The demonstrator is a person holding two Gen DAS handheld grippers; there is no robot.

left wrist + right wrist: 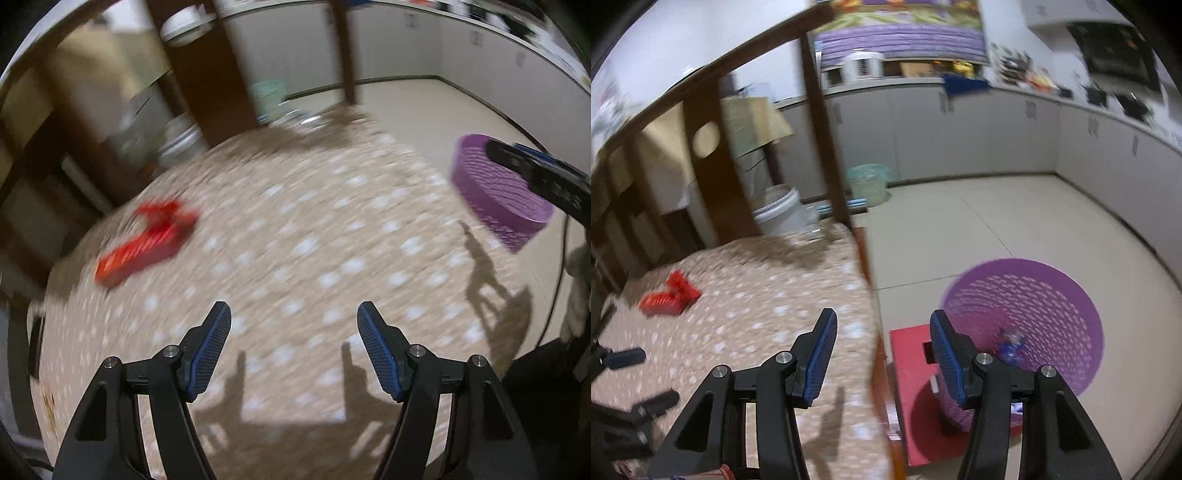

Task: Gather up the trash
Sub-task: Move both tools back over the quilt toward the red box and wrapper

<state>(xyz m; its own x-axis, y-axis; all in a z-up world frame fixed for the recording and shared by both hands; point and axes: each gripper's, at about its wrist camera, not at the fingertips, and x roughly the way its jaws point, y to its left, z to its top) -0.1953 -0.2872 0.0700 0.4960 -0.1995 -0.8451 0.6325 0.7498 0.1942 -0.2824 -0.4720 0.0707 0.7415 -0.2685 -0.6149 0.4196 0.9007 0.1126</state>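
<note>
Left tool (294, 321) jaws apart, empty, angled downward, right tool (882, 332) likewise, empty

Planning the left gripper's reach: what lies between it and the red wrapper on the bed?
Only bare spotted bedspread between the left gripper and the red wrapper, as the left wrist view shows.

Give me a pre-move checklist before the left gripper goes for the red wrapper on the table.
1. Left gripper open and empty: ok.
2. Right gripper open and empty: ok.
3. Red wrapper lying alone on the dotted tablecloth, nothing on top: ok.
4. Purple basket on the floor beside the table, opening upward: ok.
5. Room left in the basket, one small blue item inside: ok.
6. Wrapper's exact edges: cannot tell, the picture is blurred.
</note>
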